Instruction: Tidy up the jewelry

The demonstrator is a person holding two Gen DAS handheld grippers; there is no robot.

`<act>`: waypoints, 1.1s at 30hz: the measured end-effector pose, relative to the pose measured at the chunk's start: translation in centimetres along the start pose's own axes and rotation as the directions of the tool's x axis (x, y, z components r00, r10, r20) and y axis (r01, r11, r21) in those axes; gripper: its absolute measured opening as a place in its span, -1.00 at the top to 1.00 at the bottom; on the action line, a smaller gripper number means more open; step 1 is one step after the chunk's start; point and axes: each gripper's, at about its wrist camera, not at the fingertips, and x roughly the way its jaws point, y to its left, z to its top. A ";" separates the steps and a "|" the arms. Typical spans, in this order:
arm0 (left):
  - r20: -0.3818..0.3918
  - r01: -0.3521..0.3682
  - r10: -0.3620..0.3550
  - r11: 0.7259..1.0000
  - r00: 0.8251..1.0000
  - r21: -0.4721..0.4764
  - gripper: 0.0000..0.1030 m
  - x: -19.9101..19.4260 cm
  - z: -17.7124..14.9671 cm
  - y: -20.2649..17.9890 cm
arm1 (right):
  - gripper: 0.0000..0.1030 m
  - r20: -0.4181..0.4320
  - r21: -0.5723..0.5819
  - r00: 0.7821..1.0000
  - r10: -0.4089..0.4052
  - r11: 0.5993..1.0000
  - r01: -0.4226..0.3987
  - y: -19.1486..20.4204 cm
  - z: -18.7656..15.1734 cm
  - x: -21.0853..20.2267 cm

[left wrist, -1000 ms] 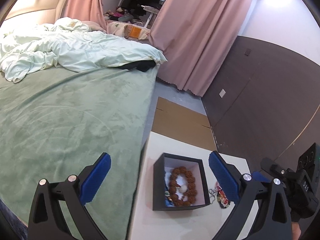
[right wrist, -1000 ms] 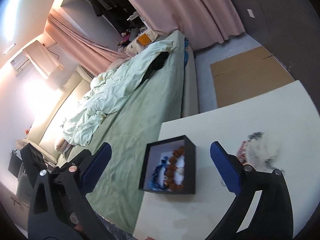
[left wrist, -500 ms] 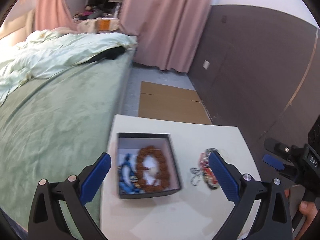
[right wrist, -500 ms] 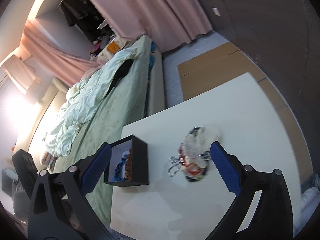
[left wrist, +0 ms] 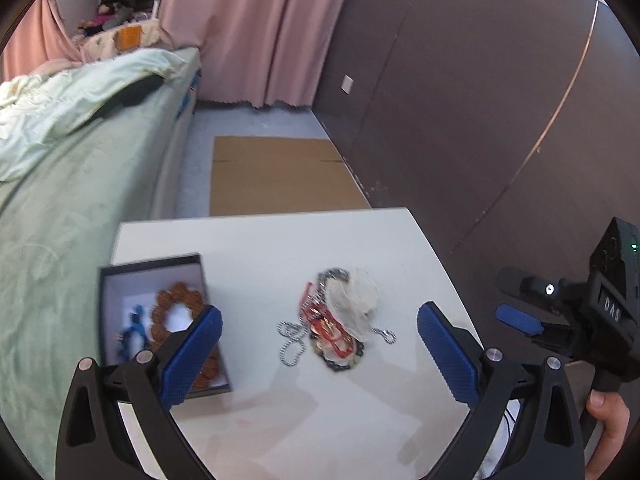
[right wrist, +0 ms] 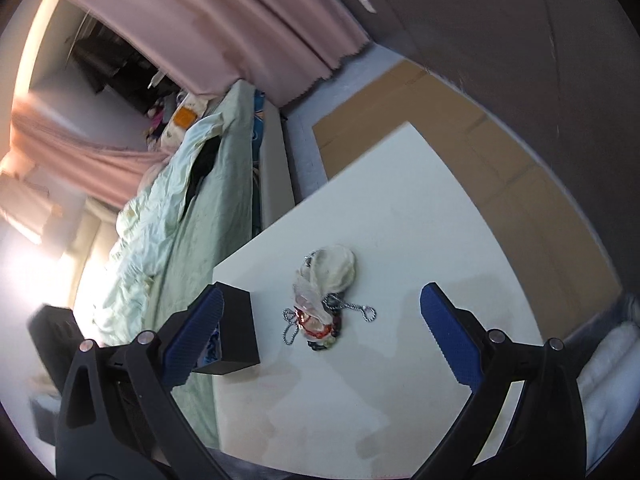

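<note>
Both grippers (left wrist: pixel 318 354) (right wrist: pixel 320 334) agape, empty. Jewelry pile (right wrist: pixel 325 300) mid-frame on bench (right wrist: pixel 400 220), centred between right gripper's fingers; long axis toward frame top. Box (left wrist: pixel 120 280) lower left.

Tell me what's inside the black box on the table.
The black box holds a brown bead bracelet and something small and blue on a pale lining. The left gripper's finger covers the box's near right corner, so anything there is hidden.

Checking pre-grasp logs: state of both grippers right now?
Left gripper: open, holding nothing, above the jewelry pile.
Right gripper: open, holding nothing, above the same pile.
</note>
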 end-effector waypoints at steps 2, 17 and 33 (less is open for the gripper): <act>-0.017 0.019 -0.019 1.000 1.000 -0.001 -0.75 1.0 -0.5 0.2 | -0.91 -0.019 0.025 1.000 -0.015 1.000 0.015 -0.8 -0.2 0.4; -0.095 0.096 -0.096 0.995 0.991 -0.008 -0.11 6.5 -1.1 -0.1 | -0.69 -0.035 0.111 0.999 -0.028 0.993 0.031 -2.7 0.1 2.7; -0.142 0.082 -0.081 0.997 0.986 0.004 0.19 12.2 -0.1 -1.6 | -0.58 -0.075 0.189 0.997 -0.021 0.981 0.035 -4.2 2.0 5.5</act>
